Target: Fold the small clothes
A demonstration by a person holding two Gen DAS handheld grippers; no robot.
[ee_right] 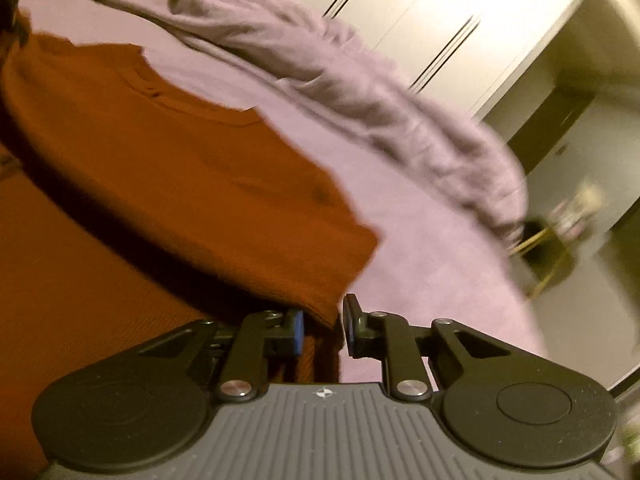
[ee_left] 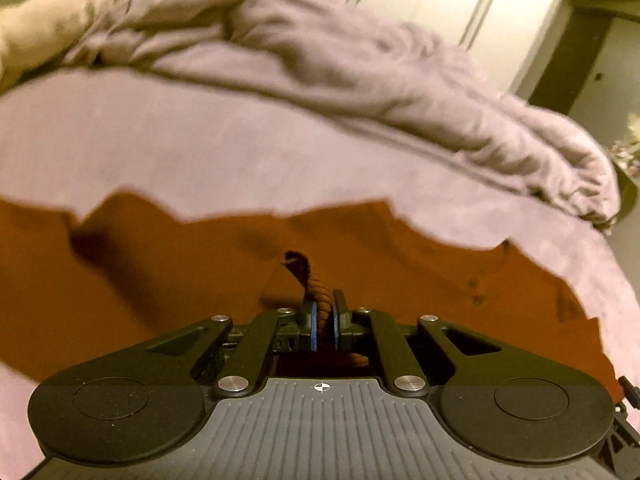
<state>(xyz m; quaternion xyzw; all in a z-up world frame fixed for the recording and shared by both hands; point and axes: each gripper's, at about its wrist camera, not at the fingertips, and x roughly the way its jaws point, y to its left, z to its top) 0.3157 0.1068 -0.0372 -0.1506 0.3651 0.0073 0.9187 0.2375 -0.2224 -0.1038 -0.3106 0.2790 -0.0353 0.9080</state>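
A rust-orange knit garment (ee_left: 168, 280) lies spread on the lilac bed sheet (ee_left: 200, 140). It has small buttons near its right side. My left gripper (ee_left: 324, 320) is shut on a bunched ridge of this garment, which rises between the blue pads. In the right wrist view the same garment (ee_right: 180, 168) is folded over itself, its upper layer lifted. My right gripper (ee_right: 323, 330) holds the garment's lower edge between its jaws, which stand a little apart around the cloth.
A rumpled lilac duvet (ee_left: 360, 64) is heaped along the far side of the bed, also in the right wrist view (ee_right: 360, 92). White wardrobe doors (ee_right: 460, 20) stand behind. The bed edge and floor (ee_right: 580, 300) lie to the right.
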